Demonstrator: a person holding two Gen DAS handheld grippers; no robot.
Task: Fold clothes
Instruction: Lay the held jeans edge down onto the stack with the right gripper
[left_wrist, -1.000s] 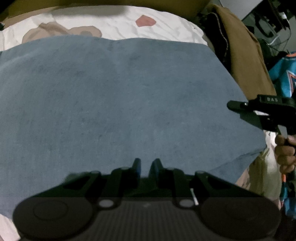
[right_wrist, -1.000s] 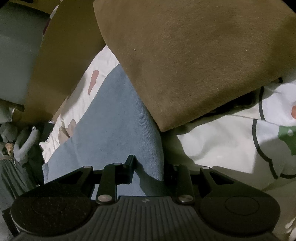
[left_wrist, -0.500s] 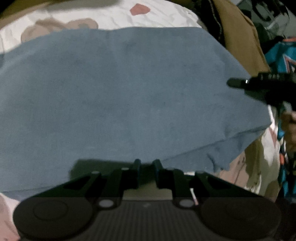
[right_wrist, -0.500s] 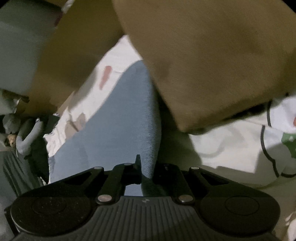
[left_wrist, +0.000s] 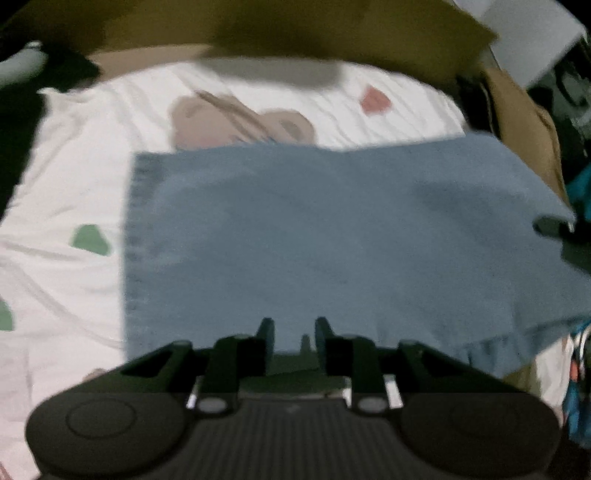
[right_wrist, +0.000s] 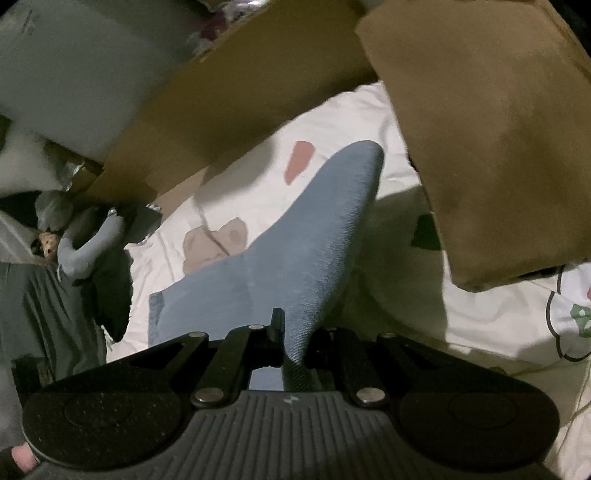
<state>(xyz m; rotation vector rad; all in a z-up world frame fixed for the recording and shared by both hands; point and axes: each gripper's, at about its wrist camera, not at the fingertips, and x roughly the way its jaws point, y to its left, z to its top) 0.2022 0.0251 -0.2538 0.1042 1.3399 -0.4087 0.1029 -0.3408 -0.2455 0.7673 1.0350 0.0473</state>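
Observation:
A blue garment (left_wrist: 314, 229) is spread over the white printed bed sheet (left_wrist: 74, 166), its hemmed side edge on the left. My left gripper (left_wrist: 293, 332) holds the garment's near edge, fingers narrowly apart with cloth between them. The right gripper (left_wrist: 554, 225) shows as a dark shape at the garment's raised right corner. In the right wrist view, the right gripper (right_wrist: 295, 332) is shut on a ridge of the blue garment (right_wrist: 317, 236), which rises from the fingers and drapes down to the sheet (right_wrist: 251, 192).
A brown garment (right_wrist: 498, 147) lies close to the right of the blue one. A tan board (right_wrist: 240, 103) stands along the bed's far side. A grey plush toy (right_wrist: 85, 243) and dark cloth sit off the bed's left edge. Teal clothing (left_wrist: 580, 184) lies at far right.
Both grippers have lifted and pulled the garment's near edge up and back. More of the sheet and the garment's left hem now show. The right gripper closed on the cloth.

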